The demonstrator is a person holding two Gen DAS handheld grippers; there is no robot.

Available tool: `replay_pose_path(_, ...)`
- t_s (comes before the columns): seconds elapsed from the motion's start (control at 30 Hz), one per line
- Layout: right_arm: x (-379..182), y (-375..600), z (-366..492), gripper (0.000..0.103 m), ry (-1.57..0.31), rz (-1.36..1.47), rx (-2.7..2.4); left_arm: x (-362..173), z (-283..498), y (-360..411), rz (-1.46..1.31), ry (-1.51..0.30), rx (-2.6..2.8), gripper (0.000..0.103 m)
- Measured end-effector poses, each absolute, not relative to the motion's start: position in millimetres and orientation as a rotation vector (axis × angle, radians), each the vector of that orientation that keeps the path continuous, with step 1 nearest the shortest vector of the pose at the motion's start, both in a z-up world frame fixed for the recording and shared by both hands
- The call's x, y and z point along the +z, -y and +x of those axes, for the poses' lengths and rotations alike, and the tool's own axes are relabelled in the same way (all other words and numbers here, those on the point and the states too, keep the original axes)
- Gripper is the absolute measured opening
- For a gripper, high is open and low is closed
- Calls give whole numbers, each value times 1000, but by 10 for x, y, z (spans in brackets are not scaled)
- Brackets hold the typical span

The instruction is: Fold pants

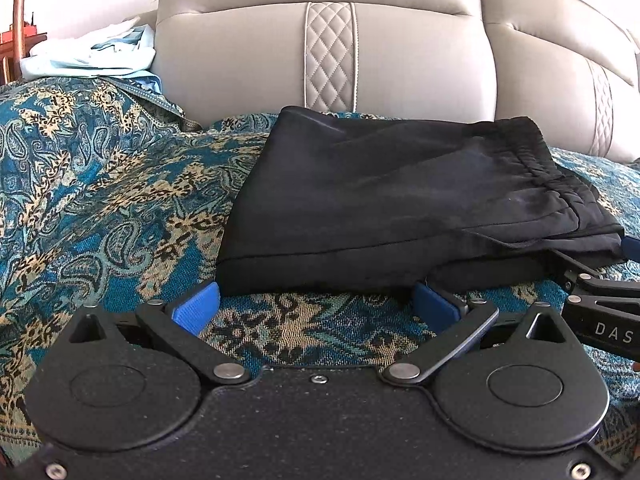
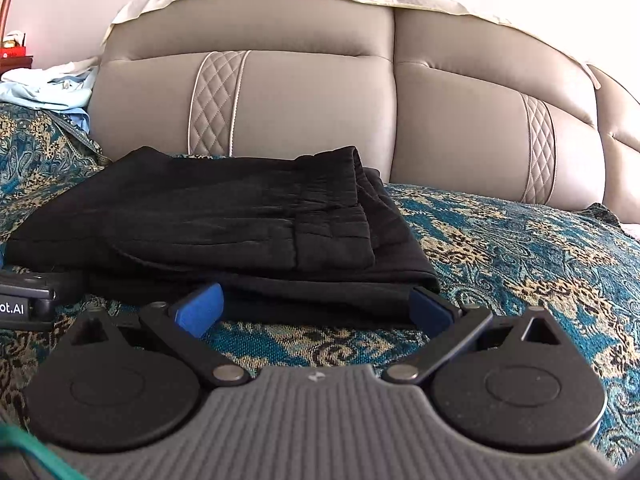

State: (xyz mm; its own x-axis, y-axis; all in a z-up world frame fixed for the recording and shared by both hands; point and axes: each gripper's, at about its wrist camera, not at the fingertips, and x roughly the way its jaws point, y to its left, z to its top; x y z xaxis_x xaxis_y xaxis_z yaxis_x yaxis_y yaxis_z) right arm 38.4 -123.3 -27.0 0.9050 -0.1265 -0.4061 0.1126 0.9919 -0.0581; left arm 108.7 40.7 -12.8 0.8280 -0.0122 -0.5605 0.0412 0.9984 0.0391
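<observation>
step: looks like the last tidy-up, black fabric pants [image 1: 400,208] already a folded stack on the teal paisley bedspread [image 1: 100,200] | left gripper [image 1: 316,300] + right gripper [image 2: 316,304]: fingers spread, holding nothing, right at the near edge | next: probably just square the edges or back off

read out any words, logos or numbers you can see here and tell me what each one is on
"DAS": white letters, cut off at the frame edge, on the black body of the right hand-held gripper, seen from the left wrist.
"ot.AI": white letters, start cut off, on the black body of the left hand-held gripper, seen from the right wrist.
No readable text on the black pants.
</observation>
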Motion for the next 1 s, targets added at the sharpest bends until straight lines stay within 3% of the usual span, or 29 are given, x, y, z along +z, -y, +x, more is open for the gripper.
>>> replay_pose_path(1.0,-276,1221,386,103,-426,-33,-113,-133,1080,-408,45,-590,-25,103)
